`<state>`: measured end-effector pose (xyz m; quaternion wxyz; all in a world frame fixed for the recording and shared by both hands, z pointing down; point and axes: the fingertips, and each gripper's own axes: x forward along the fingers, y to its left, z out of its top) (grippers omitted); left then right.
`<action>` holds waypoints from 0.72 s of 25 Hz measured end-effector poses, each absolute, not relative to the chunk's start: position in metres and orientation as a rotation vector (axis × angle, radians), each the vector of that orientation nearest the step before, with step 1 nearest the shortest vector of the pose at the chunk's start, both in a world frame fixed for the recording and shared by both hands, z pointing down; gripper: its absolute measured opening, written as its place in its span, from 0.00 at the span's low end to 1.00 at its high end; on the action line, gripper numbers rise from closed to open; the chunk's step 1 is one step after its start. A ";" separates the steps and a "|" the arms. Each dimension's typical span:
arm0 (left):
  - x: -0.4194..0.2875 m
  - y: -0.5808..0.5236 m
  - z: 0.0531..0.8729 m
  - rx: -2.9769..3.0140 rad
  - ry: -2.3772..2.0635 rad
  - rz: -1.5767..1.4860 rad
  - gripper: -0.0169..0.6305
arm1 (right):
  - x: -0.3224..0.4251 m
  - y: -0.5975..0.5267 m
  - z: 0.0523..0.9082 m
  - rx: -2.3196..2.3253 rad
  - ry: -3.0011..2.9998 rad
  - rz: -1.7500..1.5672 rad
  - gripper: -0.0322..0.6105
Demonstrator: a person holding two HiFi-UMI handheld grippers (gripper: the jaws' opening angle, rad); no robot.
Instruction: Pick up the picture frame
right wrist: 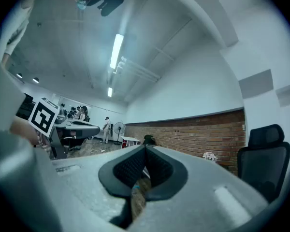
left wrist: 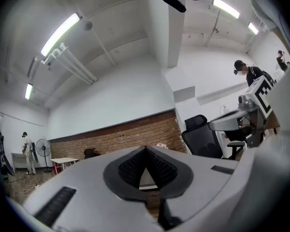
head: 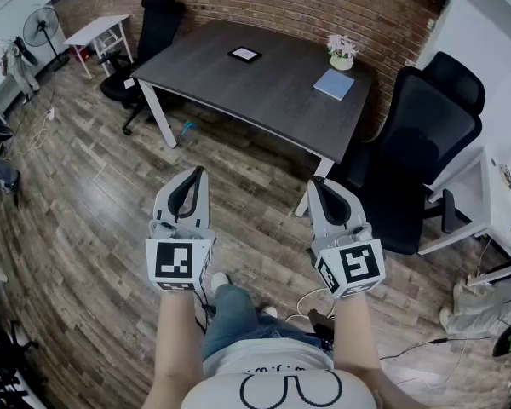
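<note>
The picture frame is small, dark-edged with a light centre, and lies flat near the far edge of the dark table. My left gripper and right gripper are held side by side over the wooden floor, well short of the table, both shut with nothing between the jaws. In the left gripper view the left gripper points about level at the brick wall. The right gripper in its own view does the same. The frame shows in neither gripper view.
On the table's right end stand a small flower pot and a blue book. A black office chair is at the table's right, another chair at its far left. A white side table and a fan stand at far left.
</note>
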<state>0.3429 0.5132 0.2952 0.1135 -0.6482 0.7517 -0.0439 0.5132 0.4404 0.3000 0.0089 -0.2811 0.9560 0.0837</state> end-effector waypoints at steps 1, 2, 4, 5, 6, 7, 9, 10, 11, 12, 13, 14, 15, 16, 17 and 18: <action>0.346 0.513 0.293 -1.904 2.213 -0.115 0.02 | 0.519 0.440 0.298 -0.883 2.982 0.272 0.04; 0.350 0.513 0.290 -1.905 2.221 -0.102 0.02 | 0.525 0.440 0.296 -0.887 2.979 0.279 0.04; 0.355 0.511 0.288 -1.906 2.234 -0.083 0.02 | 0.535 0.437 0.295 -0.895 2.976 0.281 0.04; 0.357 0.509 0.287 -1.907 2.237 -0.075 0.02 | 0.539 0.434 0.295 -0.899 2.976 0.281 0.04; 0.358 0.506 0.287 -1.910 2.238 -0.067 0.02 | 0.542 0.431 0.294 -0.904 2.974 0.286 0.04; 0.359 0.502 0.286 -1.915 2.235 -0.061 0.02 | 0.544 0.428 0.294 -0.910 2.973 0.292 0.04; 0.359 0.492 0.285 -1.922 2.224 -0.053 0.02 | 0.545 0.420 0.293 -0.918 2.969 0.302 0.04; 0.358 0.487 0.284 -1.926 2.219 -0.049 0.02 | 0.545 0.416 0.292 -0.918 2.968 0.305 0.04; 0.356 0.482 0.284 -1.930 2.216 -0.042 0.02 | 0.543 0.411 0.292 -0.913 2.965 0.306 0.04; 0.354 0.476 0.284 -1.935 2.214 -0.035 0.02 | 0.540 0.407 0.291 -0.902 2.960 0.304 0.04; 0.350 0.470 0.285 -1.939 2.214 -0.029 0.02 | 0.536 0.402 0.290 -0.889 2.956 0.299 0.04; 0.344 0.463 0.286 -1.942 2.214 -0.026 0.02 | 0.531 0.396 0.290 -0.878 2.953 0.293 0.04; 0.337 0.456 0.287 -1.944 2.214 -0.026 0.02 | 0.524 0.390 0.290 -0.874 2.953 0.290 0.04; 0.329 0.449 0.289 -1.946 2.214 -0.027 0.02 | 0.516 0.382 0.292 -0.877 2.956 0.292 0.04; 0.320 0.441 0.290 -1.947 2.215 -0.029 0.02 | 0.507 0.374 0.293 -0.883 2.959 0.297 0.04; 0.309 0.433 0.291 -1.948 2.216 -0.029 0.02 | 0.496 0.366 0.294 -0.890 2.961 0.302 0.04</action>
